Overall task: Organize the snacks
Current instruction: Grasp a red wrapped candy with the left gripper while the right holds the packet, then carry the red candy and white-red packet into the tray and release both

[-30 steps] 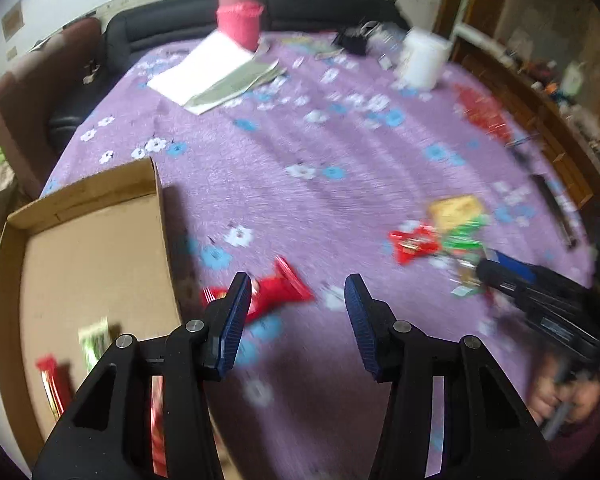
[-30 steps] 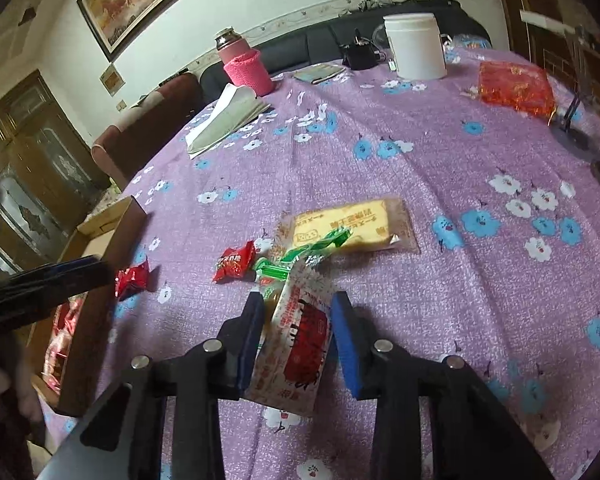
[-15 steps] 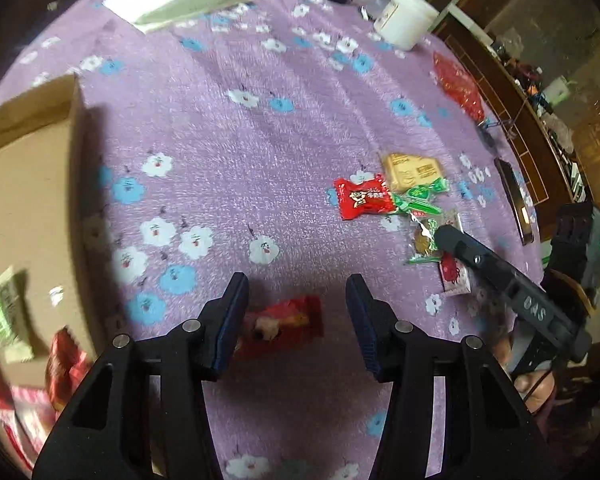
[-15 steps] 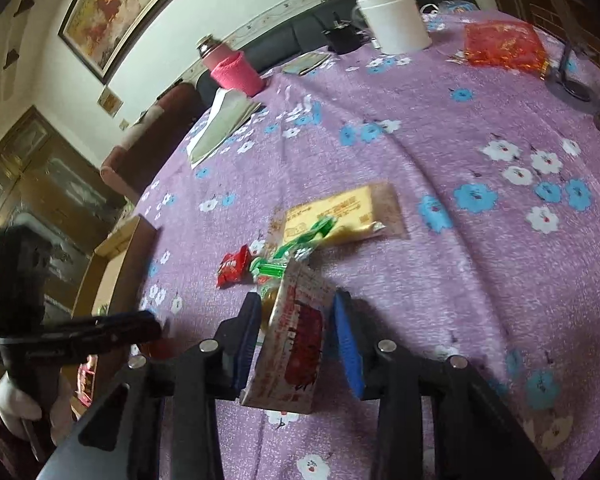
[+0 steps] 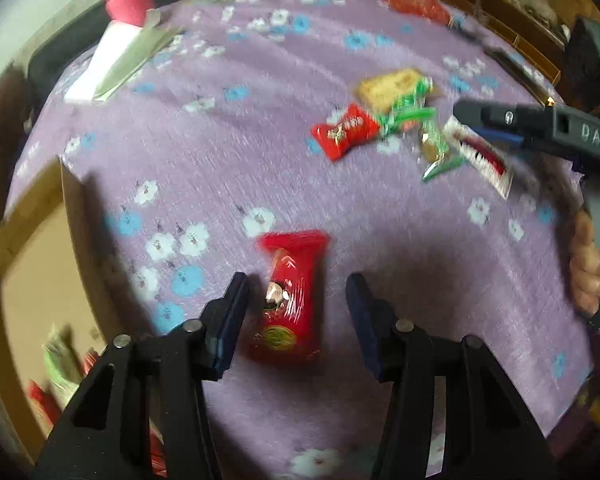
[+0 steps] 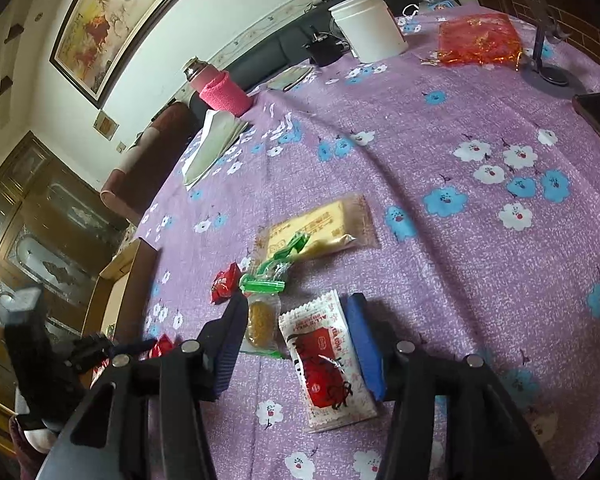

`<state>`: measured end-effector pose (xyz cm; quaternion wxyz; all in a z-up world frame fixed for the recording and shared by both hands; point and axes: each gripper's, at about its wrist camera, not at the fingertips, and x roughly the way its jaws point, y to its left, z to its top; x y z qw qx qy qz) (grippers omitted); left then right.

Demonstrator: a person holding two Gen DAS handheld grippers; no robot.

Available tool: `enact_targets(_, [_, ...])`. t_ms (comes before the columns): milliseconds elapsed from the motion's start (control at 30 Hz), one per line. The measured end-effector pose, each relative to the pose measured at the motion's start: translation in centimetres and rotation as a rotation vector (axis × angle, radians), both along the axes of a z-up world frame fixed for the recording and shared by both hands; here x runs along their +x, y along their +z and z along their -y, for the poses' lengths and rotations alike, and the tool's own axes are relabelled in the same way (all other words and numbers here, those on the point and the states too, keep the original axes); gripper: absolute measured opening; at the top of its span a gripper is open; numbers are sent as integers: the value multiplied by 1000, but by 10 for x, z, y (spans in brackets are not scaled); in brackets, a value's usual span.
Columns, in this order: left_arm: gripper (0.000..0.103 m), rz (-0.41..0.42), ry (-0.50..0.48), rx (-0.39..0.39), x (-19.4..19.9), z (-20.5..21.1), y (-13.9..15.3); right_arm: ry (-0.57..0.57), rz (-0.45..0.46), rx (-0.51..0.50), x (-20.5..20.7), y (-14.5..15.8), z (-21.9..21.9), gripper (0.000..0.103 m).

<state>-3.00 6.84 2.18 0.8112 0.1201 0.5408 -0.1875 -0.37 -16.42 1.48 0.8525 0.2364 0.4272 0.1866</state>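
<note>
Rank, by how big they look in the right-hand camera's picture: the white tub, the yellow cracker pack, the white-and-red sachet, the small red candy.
1. white-and-red sachet, though it lies nearest the camera, which inflates it
2. white tub and yellow cracker pack, too alike to rank; the tub stands far back
3. small red candy, clearly smallest

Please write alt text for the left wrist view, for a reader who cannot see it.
The open left gripper hovers over a red snack packet lying between its fingers on a purple flowered tablecloth. A cardboard box sits left; more snacks lie upper right.
</note>
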Motion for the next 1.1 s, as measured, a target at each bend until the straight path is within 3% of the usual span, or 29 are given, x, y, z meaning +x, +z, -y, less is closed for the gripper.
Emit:
enact_targets(33, [50,-57,-1,-70,-1,-1,0,-2,-4,7,0,0,2,55])
enact_targets(100, [50,-83,-25,-129,-7,3,2,-5,-14,11,2,-2,4,55])
enact_targets(300, [50,22,19,-49,-17,13,8,22,-6,-92,-3,2,-5,55])
enact_targets(433, [50,25,80,-56,-11,15,-4,51,32,-263,-9,5,-23,55])
enact_targets(500, [60,97,80,-18,-17,23,-5,60,53,-371,-12,5,-34,52])
enact_targets(567, [75,125,76,-48,-20,33,-9,66,65,-437,-13,4,-40,51])
enact_targets(633, [77,140,87,-63,-20,37,-12,68,73,-473,-15,3,-44,51])
enact_targets(700, [66,161,99,-74,-21,38,-12,68,73,-468,-15,3,-42,50])
enact_targets(767, [22,183,110,-98,-23,34,-11,64,71,-458,-15,3,-39,47])
enact_targets(833, [19,167,124,-127,-27,27,-8,54,72,-471,-16,3,-38,40])
enact_targets(1000, [19,162,168,-184,-43,10,1,43,88,-525,-18,4,-44,37])
enact_targets(1100, [19,172,201,-258,-59,-9,11,13,92,-467,-22,7,-32,37])
